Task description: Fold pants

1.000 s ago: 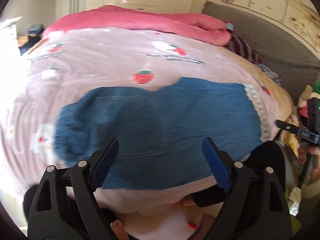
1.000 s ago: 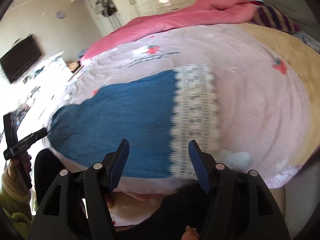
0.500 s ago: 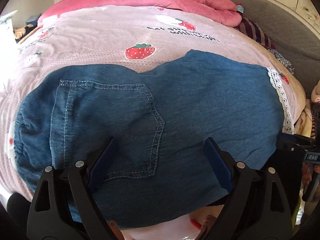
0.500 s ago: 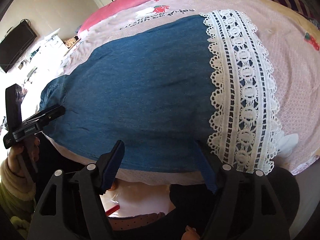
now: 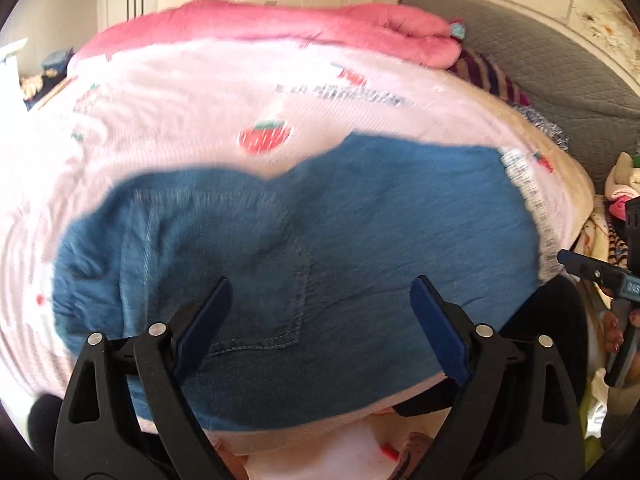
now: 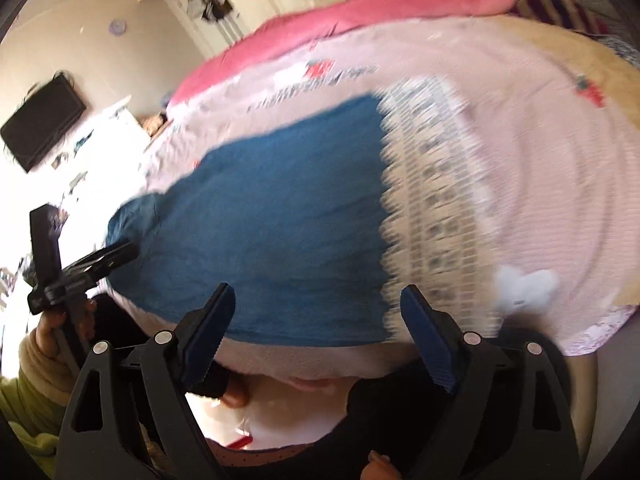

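Blue denim pants (image 5: 320,248) lie flat along the near edge of the bed, back pocket (image 5: 224,264) up, white lace hem (image 5: 528,200) at the right end. My left gripper (image 5: 320,308) is open and empty, above the pocket end. In the right wrist view the pants (image 6: 280,224) and the lace hem (image 6: 432,208) show again. My right gripper (image 6: 316,312) is open and empty, above the hem end near the bed edge. Each gripper appears in the other's view: the right one (image 5: 600,276), the left one (image 6: 80,272).
The bed has a pale pink strawberry-print cover (image 5: 240,100) and a bunched pink quilt (image 5: 280,28) at the back. A grey headboard (image 5: 560,72) is at right. A television (image 6: 40,120) hangs on the left wall. The person's legs are below the bed edge.
Both grippers dropped close to the pants half a second ago, then pulled back up and away. Both views are blurred now. The pants lie as before.
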`<action>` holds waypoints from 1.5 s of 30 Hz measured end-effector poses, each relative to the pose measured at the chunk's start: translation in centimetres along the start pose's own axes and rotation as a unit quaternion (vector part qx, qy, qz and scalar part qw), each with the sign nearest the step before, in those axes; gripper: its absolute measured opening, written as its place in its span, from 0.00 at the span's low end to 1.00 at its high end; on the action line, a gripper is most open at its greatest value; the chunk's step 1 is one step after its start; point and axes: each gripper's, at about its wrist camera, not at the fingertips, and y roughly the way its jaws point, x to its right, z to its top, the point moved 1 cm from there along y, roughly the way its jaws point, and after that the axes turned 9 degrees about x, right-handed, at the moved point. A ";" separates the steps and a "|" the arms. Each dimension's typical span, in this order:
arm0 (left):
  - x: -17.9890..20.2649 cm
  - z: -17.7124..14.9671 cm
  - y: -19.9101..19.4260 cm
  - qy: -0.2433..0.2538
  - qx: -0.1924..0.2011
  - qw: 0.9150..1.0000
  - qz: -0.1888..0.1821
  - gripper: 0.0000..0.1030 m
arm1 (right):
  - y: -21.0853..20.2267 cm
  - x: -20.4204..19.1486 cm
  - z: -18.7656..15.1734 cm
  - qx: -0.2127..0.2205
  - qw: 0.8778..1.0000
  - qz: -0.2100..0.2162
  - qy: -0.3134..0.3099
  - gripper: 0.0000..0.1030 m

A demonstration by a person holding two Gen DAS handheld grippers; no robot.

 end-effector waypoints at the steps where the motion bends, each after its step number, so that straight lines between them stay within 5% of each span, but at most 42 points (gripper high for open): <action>1: 0.5 0.5 -0.6 0.005 0.008 1.000 -0.004 0.85 | -0.7 0.4 0.2 0.010 1.000 -0.005 0.004 0.82; 6: 4.2 3.3 -1.5 0.044 0.031 0.998 -0.045 0.90 | -2.5 2.1 0.2 0.031 0.999 -0.024 0.016 0.85; 15: 12.8 8.6 2.7 0.131 0.035 0.985 -0.107 0.90 | -2.3 5.1 -0.8 0.024 0.998 -0.028 0.044 0.85; 31: 23.1 10.8 15.5 0.224 -0.061 0.954 -0.187 0.90 | 1.7 6.9 -0.6 -0.019 0.997 0.000 0.075 0.85; 35: 23.6 11.4 18.5 0.225 -0.081 0.950 -0.199 0.90 | 2.4 6.9 -1.0 -0.030 0.996 0.014 0.087 0.71; 40: 23.5 11.8 20.9 0.230 -0.117 0.939 -0.227 0.78 | 1.9 6.6 -1.4 -0.026 0.996 0.032 0.082 0.50; 45: 23.2 11.2 22.9 0.217 -0.158 0.927 -0.261 0.59 | 2.4 7.9 -1.5 -0.030 0.994 0.014 0.106 0.52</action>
